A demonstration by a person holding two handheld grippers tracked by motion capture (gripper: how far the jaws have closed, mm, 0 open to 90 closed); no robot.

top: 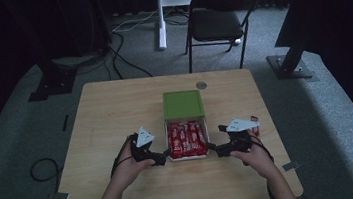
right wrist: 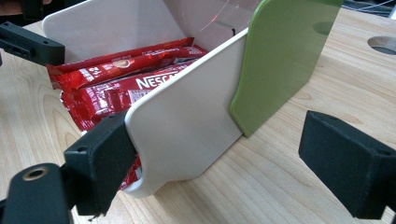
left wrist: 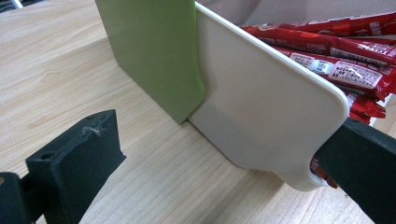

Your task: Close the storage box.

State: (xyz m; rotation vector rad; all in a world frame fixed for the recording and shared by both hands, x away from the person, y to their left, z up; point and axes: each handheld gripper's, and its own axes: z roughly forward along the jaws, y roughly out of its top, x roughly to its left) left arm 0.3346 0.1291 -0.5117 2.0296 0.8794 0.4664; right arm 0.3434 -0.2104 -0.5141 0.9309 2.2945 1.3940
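A white drawer tray full of red Nescafe stick packets stands half pulled out of a green sleeve at the table's middle. My left gripper is at the tray's left front corner and my right gripper at its right front corner. In the left gripper view the left gripper is open and straddles the tray's side wall, one jaw inside by the packets. The right gripper is open the same way around the opposite wall, beside the sleeve.
One loose red packet lies on the table just right of the right gripper. A round grommet hole sits behind the sleeve. A folding chair and floor cables lie beyond the table's far edge.
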